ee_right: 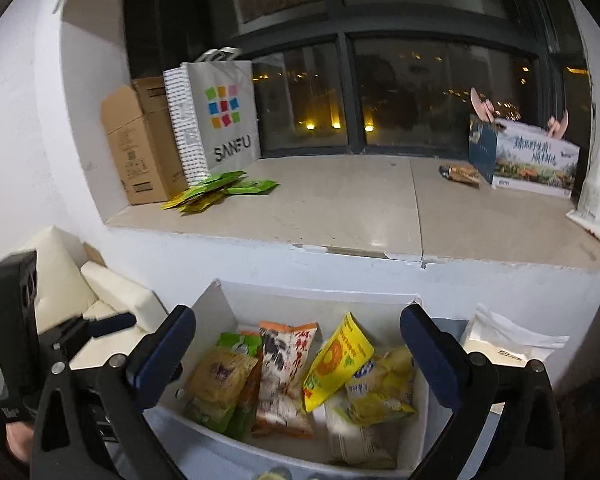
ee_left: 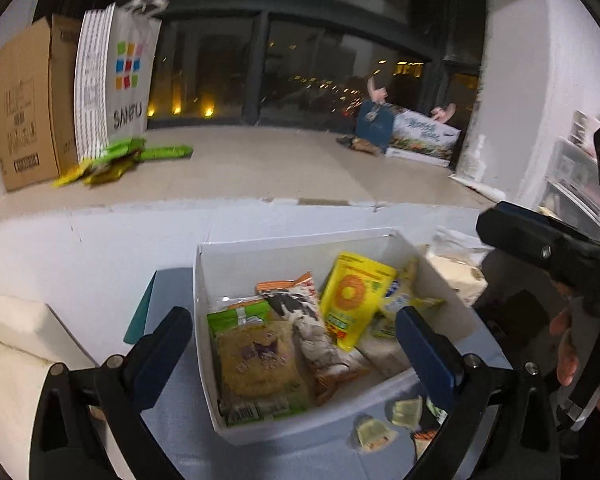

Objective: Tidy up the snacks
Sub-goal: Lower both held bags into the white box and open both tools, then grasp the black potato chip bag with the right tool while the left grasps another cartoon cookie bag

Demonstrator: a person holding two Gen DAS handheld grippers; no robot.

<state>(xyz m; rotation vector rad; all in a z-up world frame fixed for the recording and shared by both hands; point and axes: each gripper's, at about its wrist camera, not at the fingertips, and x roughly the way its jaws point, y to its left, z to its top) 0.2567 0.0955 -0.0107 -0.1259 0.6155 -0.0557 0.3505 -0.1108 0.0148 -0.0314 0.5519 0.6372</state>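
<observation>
Progress is judged to be well along. In the left wrist view, a white box is seen on the pale table surface, already loaded with snack packets: a green-edged cookie packet at its left, an orange-and-white packet beside it, a bright yellow pouch leaning toward the far right, and pale yellow packets behind that. The left gripper is held above the box with its fingers spread wide and nothing between them. A few small wrapped sweets are seen lying on the table just outside the near right corner of the box; these are judged to be what is left to gather.

In the right wrist view, the same box is shown from the other side, with the cookie packet, the orange-and-white packet, the yellow pouch and a crumpled yellow packet packed side by side. The right gripper is also held over the box, fingers spread and empty. A white paper bag is seen just right of the box. Green packets lie loose on the window ledge, well apart from the box; whether they belong to the job cannot be told.
</observation>
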